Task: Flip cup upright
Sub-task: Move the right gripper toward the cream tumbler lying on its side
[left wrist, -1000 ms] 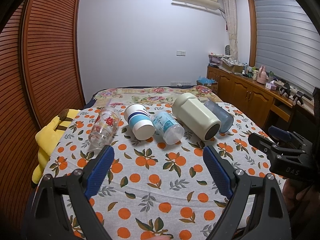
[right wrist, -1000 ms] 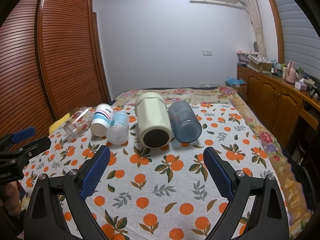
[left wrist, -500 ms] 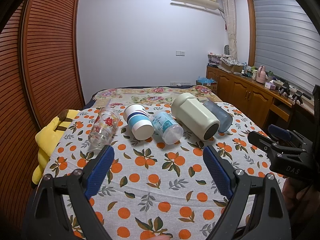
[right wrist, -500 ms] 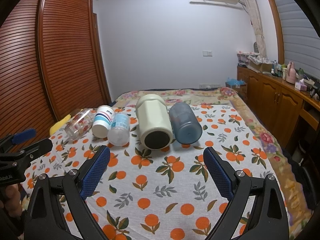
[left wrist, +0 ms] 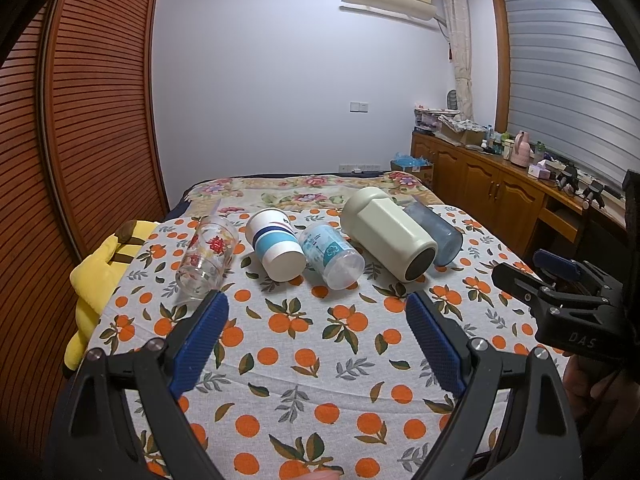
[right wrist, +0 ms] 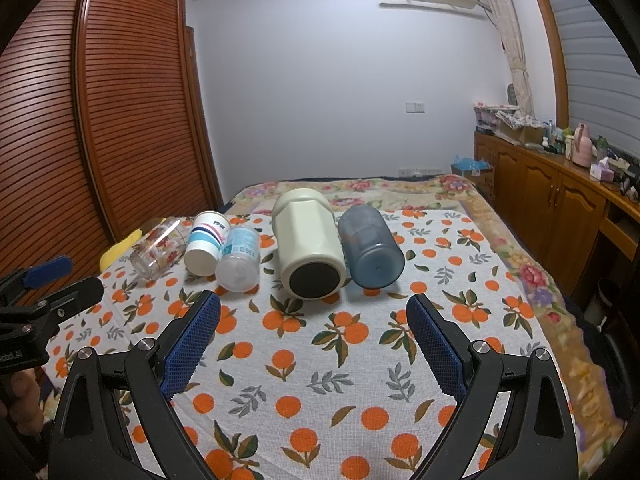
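Several cups lie on their sides in a row on an orange-print cloth (left wrist: 304,344): a clear glass with red flowers (left wrist: 206,258), a white paper cup with blue stripes (left wrist: 276,244), a clear plastic cup with blue print (left wrist: 330,256), a large cream tumbler (left wrist: 386,232) and a blue-grey cup (left wrist: 434,230). All bases point toward me. My left gripper (left wrist: 316,312) is open and empty, short of the row. My right gripper (right wrist: 314,312) is open and empty, in front of the cream tumbler (right wrist: 308,240) and the blue-grey cup (right wrist: 370,246).
A yellow plush toy (left wrist: 98,280) lies at the cloth's left edge. A slatted wooden wardrobe (left wrist: 80,120) stands on the left. Wooden cabinets (left wrist: 500,192) with clutter run along the right. A floral bedspread (left wrist: 296,192) lies behind the cups.
Both grippers have drifted slightly; the cups sit a little higher and farther in the views. No cup has moved.
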The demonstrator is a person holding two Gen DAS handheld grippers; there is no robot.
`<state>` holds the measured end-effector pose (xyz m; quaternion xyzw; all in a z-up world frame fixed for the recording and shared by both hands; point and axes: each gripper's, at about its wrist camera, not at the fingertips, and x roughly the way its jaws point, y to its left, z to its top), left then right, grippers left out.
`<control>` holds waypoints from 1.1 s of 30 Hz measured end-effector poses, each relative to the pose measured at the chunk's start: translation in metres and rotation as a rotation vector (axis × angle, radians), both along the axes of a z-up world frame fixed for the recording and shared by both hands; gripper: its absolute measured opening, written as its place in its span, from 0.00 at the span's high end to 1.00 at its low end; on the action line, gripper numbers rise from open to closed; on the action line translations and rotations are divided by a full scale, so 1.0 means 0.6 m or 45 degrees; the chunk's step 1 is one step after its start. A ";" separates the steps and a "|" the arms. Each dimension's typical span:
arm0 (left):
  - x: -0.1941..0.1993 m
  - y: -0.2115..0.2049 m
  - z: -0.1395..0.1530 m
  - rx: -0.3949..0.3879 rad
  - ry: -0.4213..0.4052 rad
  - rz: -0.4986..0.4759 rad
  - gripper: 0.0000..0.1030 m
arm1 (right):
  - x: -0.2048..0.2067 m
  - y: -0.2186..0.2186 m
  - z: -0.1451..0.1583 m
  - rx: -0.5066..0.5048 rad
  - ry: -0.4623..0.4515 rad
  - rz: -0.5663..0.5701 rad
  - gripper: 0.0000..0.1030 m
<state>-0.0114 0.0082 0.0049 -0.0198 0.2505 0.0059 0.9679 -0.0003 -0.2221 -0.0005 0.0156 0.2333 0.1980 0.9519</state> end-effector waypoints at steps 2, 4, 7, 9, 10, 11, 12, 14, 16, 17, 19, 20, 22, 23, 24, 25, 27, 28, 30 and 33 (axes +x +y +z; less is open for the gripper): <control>0.001 -0.001 0.000 0.000 0.000 0.000 0.11 | 0.000 -0.001 0.000 0.002 0.003 0.001 0.07; -0.002 -0.003 0.002 0.001 0.000 0.000 0.11 | 0.001 0.001 0.001 0.002 0.002 0.000 0.07; -0.003 -0.003 0.002 0.001 0.000 0.001 0.11 | 0.001 0.000 0.000 0.002 0.003 0.001 0.07; -0.003 -0.003 0.002 0.002 0.001 0.000 0.11 | 0.000 -0.001 0.000 0.004 0.004 0.001 0.07; -0.004 -0.002 0.003 0.002 0.002 0.000 0.11 | 0.001 0.000 0.000 0.004 0.006 0.001 0.07; -0.003 -0.003 0.002 0.001 0.000 0.000 0.11 | 0.001 -0.001 0.000 0.003 0.006 0.002 0.07; -0.003 -0.003 0.002 0.002 0.001 0.000 0.11 | 0.002 0.000 0.000 0.002 0.008 0.003 0.07; -0.004 -0.013 0.006 0.005 0.007 -0.002 0.11 | 0.002 -0.002 -0.002 0.001 0.009 0.006 0.07; 0.000 -0.013 0.003 0.009 0.019 -0.002 0.11 | 0.006 -0.001 -0.002 -0.003 0.016 0.013 0.07; 0.004 -0.013 0.001 0.011 0.025 -0.004 0.11 | 0.010 0.000 -0.002 -0.002 0.022 0.021 0.07; 0.015 -0.013 -0.005 0.023 0.048 -0.002 0.11 | 0.022 0.001 -0.004 -0.009 0.040 0.038 0.07; 0.024 -0.010 -0.009 0.025 0.058 -0.005 0.11 | 0.028 0.003 -0.005 -0.012 0.050 0.047 0.07; 0.038 -0.006 -0.014 0.029 0.078 -0.012 0.11 | 0.043 0.009 -0.004 -0.018 0.076 0.072 0.08; 0.044 -0.004 -0.016 0.029 0.085 -0.015 0.11 | 0.050 0.011 -0.003 -0.017 0.086 0.084 0.09; 0.051 -0.002 -0.019 0.030 0.090 -0.017 0.11 | 0.056 0.012 -0.002 -0.014 0.092 0.092 0.10; 0.057 0.000 -0.020 0.032 0.095 -0.018 0.11 | 0.063 0.014 0.000 -0.014 0.100 0.097 0.10; 0.070 0.003 -0.022 0.035 0.105 -0.023 0.11 | 0.081 0.019 0.002 -0.016 0.124 0.113 0.11; 0.076 0.005 -0.023 0.036 0.109 -0.026 0.11 | 0.089 0.021 0.003 -0.018 0.135 0.122 0.12; 0.091 0.008 -0.025 0.036 0.124 -0.035 0.11 | 0.112 0.028 0.006 -0.034 0.156 0.135 0.13; 0.111 0.011 -0.027 0.034 0.145 -0.050 0.11 | 0.141 0.037 0.009 -0.065 0.182 0.157 0.17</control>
